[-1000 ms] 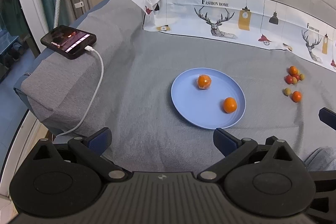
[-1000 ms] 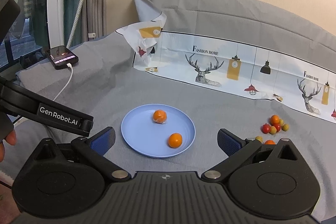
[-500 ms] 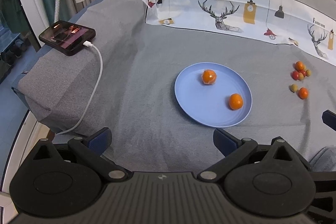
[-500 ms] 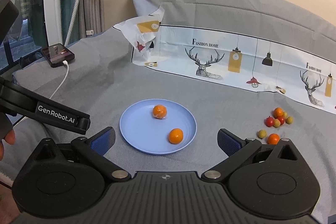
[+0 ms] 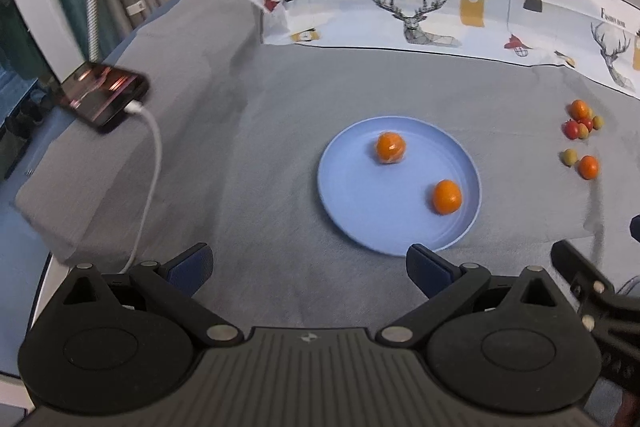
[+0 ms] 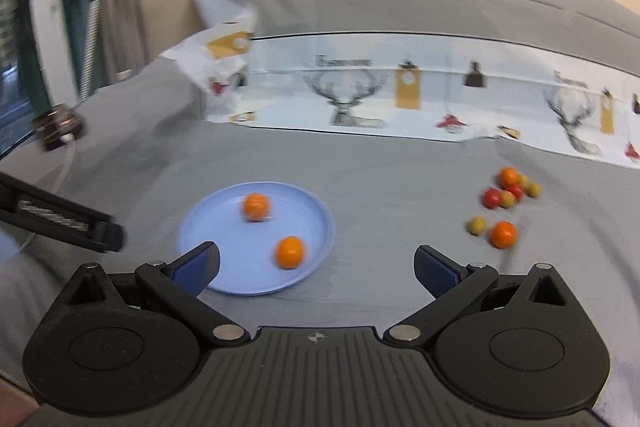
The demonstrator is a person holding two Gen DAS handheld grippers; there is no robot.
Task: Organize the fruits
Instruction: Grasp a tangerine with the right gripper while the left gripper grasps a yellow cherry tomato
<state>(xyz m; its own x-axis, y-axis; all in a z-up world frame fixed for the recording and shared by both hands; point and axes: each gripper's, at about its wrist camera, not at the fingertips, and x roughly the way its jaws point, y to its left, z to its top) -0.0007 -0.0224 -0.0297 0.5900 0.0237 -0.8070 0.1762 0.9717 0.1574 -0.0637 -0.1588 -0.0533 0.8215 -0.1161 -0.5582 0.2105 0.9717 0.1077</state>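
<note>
A light blue plate (image 5: 352,219) lies on the grey cloth and holds two oranges, one at the back (image 5: 390,147) and one at the front right (image 5: 447,195). The plate (image 6: 224,267) and both oranges (image 6: 256,206) (image 6: 289,251) also show in the right wrist view. A loose cluster of small red, orange and yellow-green fruits (image 5: 581,123) (image 6: 508,193) lies to the right of the plate, with an orange one (image 6: 503,233) nearest. My left gripper (image 5: 308,267) is open and empty, near the plate's front edge. My right gripper (image 6: 316,267) is open and empty, between the plate and the cluster.
A phone (image 5: 102,93) on a white charging cable (image 5: 154,147) lies at the cloth's left edge, where the surface drops off. A white printed deer cloth (image 5: 440,15) runs along the back. The left gripper's body (image 6: 60,223) shows at the left of the right wrist view.
Both grippers have moved forward and lower toward the cloth. The right gripper has swung right, so the fruit cluster is closer. Both stay open and empty. The fruits have not moved.
</note>
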